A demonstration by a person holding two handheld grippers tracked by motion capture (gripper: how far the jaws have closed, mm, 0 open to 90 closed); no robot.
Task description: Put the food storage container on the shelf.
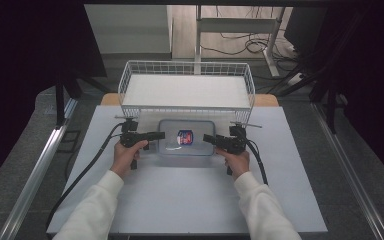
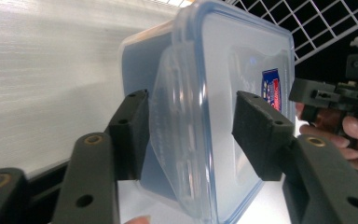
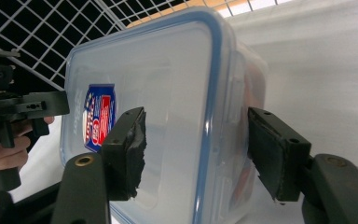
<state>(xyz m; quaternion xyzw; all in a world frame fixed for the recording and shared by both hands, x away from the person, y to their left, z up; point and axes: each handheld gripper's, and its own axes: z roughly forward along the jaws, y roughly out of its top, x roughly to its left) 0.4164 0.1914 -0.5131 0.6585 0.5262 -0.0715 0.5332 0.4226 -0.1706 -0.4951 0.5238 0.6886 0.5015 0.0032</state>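
Clear plastic food container (image 1: 187,137) with blue-rimmed snap lid, flat on table (image 1: 190,200), just before wire basket (image 1: 186,90). Left gripper (image 1: 159,135) and right gripper (image 1: 208,139) at its 2 short ends, jaws spread, straddling side latch flaps (image 2: 177,135) without pinching. Probably light, stiff, slick; best gripped at rims.

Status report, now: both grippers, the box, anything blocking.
Left gripper and right gripper at opposite ends of the box, fingers straddling its end clips, not clamped. Box flat on table, lid on. Wire basket right behind; nothing blocking.
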